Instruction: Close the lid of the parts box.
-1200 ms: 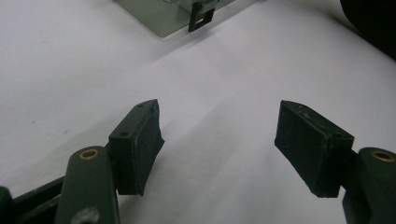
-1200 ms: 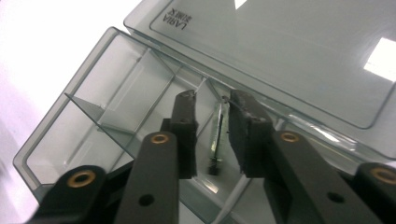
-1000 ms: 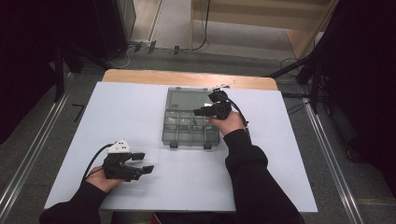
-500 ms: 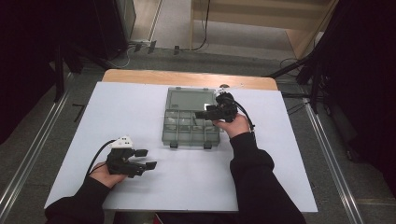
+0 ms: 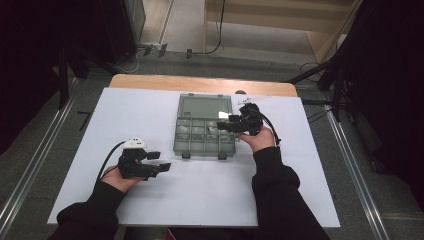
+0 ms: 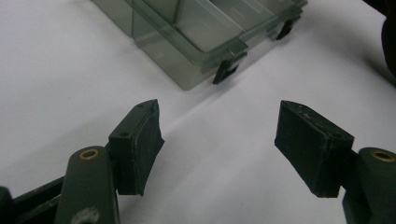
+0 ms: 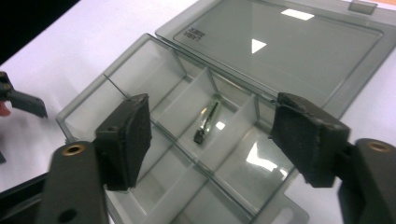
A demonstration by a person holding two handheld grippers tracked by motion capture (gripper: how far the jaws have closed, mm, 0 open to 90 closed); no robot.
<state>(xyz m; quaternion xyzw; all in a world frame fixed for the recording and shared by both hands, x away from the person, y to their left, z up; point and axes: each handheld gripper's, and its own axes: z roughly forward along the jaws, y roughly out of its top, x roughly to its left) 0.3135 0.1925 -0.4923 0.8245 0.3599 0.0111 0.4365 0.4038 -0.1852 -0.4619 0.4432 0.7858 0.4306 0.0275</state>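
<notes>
At the left of the high view, on the white-covered table point(image 5: 200, 195) with a wooden far edge: the left gripper point(image 5: 159, 161), black with a white top piece, held in the left hand point(image 5: 120, 176), black sleeve behind, cable trailing to the left. Jaws spread wide with nothing between them, seen clearly in the left gripper view point(image 6: 219, 140); resting low over the bare white surface, pointing right toward the near left corner of the box, well apart from it.

At the middle: a smoky transparent plastic organiser box point(image 5: 205, 131) with divided compartments, lying on the table, its flat lid point(image 5: 205, 106) folded open and lying flat on the far side. Two dark latches point(image 6: 225, 72) on its near wall. In the right gripper view, one small dark slim metal part point(image 7: 207, 122) lying inside a middle compartment; other compartments look bare.

At the right: the right gripper point(image 5: 224, 124), black, in the right hand point(image 5: 257, 137), over the right part of the box. Jaws wide apart, holding nothing, hanging above the compartments point(image 7: 210, 135), the slim part between them in view but lower, not touched.
</notes>
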